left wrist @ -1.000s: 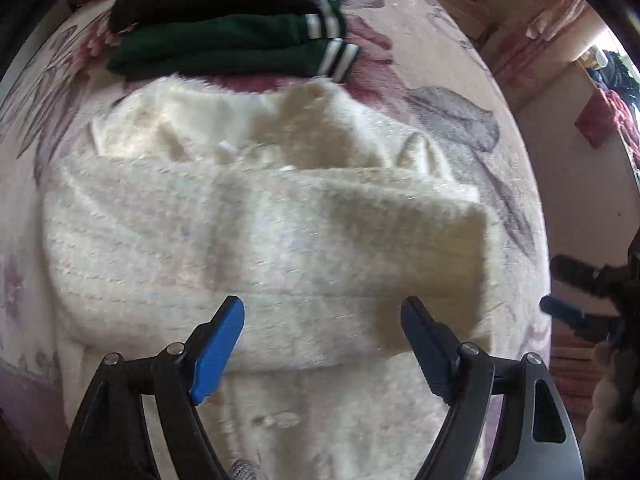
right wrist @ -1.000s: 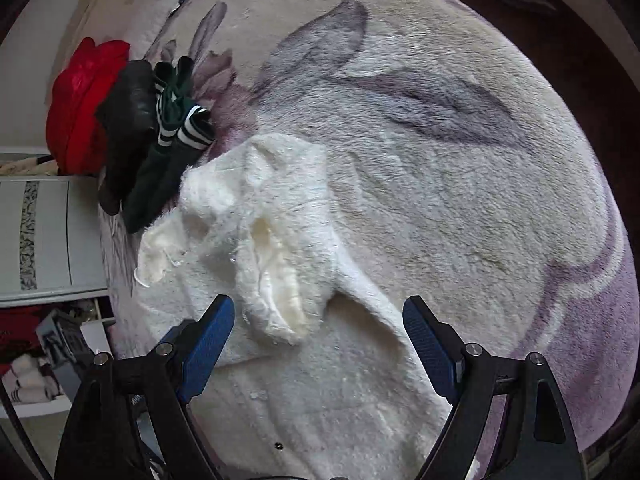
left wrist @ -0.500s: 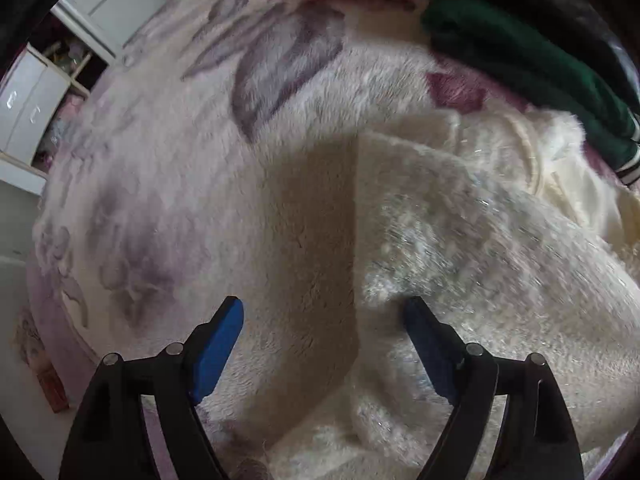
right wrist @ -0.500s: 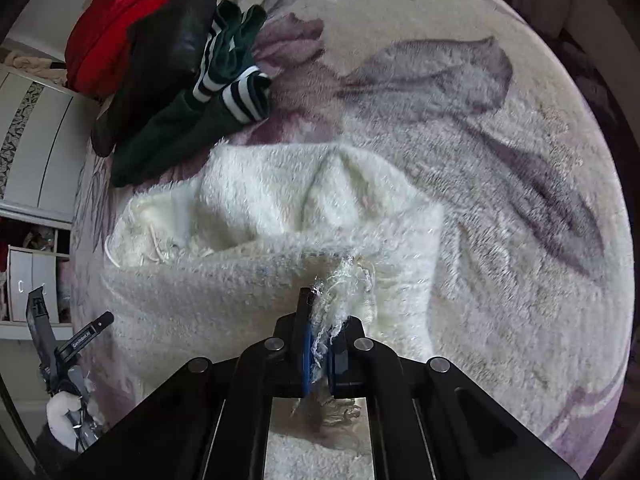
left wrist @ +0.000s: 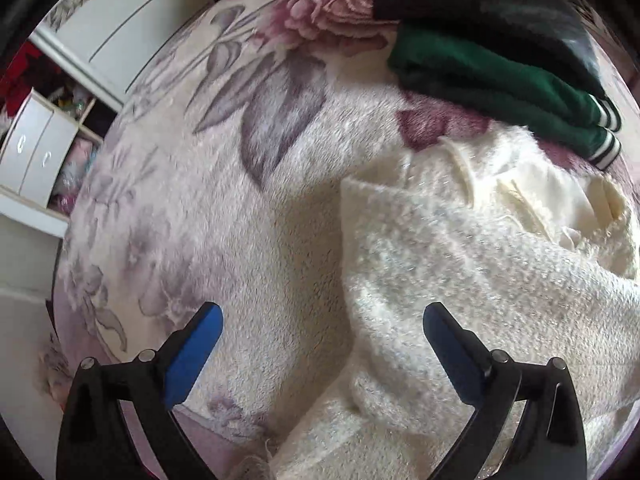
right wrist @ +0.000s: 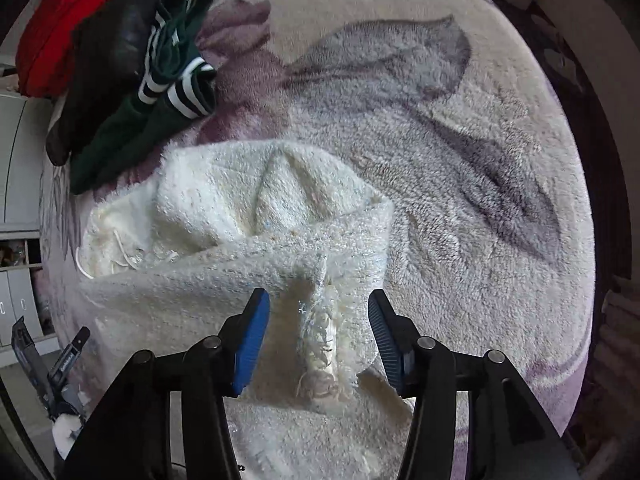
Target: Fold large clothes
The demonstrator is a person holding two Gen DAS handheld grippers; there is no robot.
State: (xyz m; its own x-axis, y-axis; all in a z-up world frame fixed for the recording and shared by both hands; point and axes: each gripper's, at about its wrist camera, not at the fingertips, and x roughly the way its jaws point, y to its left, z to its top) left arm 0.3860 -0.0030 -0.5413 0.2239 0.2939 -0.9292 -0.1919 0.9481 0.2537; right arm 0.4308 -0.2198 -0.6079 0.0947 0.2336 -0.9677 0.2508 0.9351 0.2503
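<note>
A fluffy white garment (left wrist: 472, 280) lies partly folded on a flowered plush blanket (left wrist: 224, 208). My left gripper (left wrist: 320, 340) is open above the garment's left edge, its right finger over the cloth and its left finger over the blanket. In the right wrist view the white garment (right wrist: 248, 240) fills the lower middle. My right gripper (right wrist: 318, 332) is open, and a frayed fold of the garment stands between its jaws without being held. The left gripper (right wrist: 48, 356) shows at the lower left of that view.
Folded clothes are stacked at the far side: a green one with striped cuffs (right wrist: 160, 92), a black one (right wrist: 104, 48) and a red one (right wrist: 68, 12). White drawers (left wrist: 28, 152) and a wardrobe stand beyond the blanket's left edge.
My right gripper shut on the garment's edge half a second ago and has now opened, leaving the fold lying. My left gripper swung from the garment's middle to its left edge and stayed open.
</note>
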